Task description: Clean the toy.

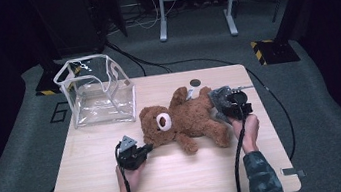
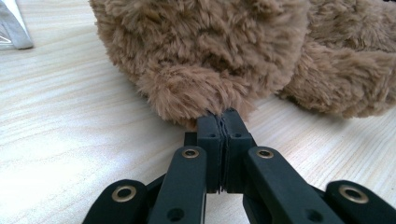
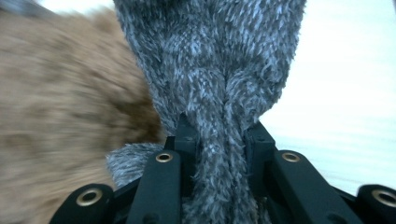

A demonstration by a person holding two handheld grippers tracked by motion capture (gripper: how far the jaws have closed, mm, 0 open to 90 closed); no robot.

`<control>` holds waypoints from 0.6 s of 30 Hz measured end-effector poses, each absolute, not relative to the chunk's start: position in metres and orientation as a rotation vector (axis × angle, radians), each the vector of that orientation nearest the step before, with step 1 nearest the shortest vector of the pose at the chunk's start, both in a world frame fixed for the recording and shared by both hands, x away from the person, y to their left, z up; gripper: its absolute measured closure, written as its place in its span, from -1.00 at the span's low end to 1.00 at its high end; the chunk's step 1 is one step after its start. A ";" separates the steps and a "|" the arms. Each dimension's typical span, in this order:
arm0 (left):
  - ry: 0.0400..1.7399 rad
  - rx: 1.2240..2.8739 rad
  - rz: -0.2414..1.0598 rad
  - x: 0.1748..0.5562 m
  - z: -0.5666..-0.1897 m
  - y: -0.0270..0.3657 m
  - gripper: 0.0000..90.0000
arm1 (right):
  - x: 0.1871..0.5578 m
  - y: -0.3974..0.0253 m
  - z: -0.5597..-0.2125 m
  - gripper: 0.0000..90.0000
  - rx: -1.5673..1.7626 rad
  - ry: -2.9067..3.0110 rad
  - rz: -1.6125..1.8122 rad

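From the high view, your teddy bear (image 1: 187,119) lies on its back across the middle of the table (image 1: 95,187), head toward your left, with a grey cloth (image 1: 219,100) at its lower body on your right. Your left hand-held gripper (image 1: 147,150) sits at the bear's head; your right hand-held gripper (image 1: 232,102) is at the cloth. A clear plastic bag (image 1: 97,91) stands open at the far left corner, well apart from the bear.

In the left gripper view, your jaws are pressed together with their tips buried in the fur of the bear (image 2: 201,88); they seem to pinch a tuft at the ear, though the fur hides the contact.

In the right gripper view, your jaws are clamped on a gathered fold of the grey knit cloth (image 3: 219,93), brown fur just beside it.

You appear to be mid-way working the cloth on or off the bear; which, I cannot tell. Next, keep the head pinned and pull steadily along the body.

No writing is legible.
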State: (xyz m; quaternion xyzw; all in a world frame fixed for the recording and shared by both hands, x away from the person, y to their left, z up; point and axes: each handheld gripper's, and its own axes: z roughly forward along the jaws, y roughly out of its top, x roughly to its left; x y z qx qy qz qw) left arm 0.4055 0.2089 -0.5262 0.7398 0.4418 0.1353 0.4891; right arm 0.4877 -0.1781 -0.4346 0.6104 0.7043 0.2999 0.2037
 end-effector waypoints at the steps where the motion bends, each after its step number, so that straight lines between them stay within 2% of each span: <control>1: 1.073 1.798 0.331 0.406 -0.526 0.209 0.96 | 0.483 -0.176 -0.427 0.61 1.673 1.978 0.868; 5: 1.077 1.796 0.333 0.405 -0.526 0.209 0.96 | 0.468 -0.154 -0.411 0.61 1.590 2.044 0.941; 9: 1.082 1.791 0.337 0.405 -0.526 0.209 0.96 | 0.468 -0.135 -0.430 0.61 1.551 2.120 0.861; 15: 1.080 1.793 0.336 0.405 -0.526 0.209 0.96 | 0.472 -0.157 -0.454 0.61 1.643 2.079 0.779; 18: 1.081 1.791 0.336 0.405 -0.526 0.209 0.96 | 0.467 -0.165 -0.452 0.61 1.651 2.061 0.793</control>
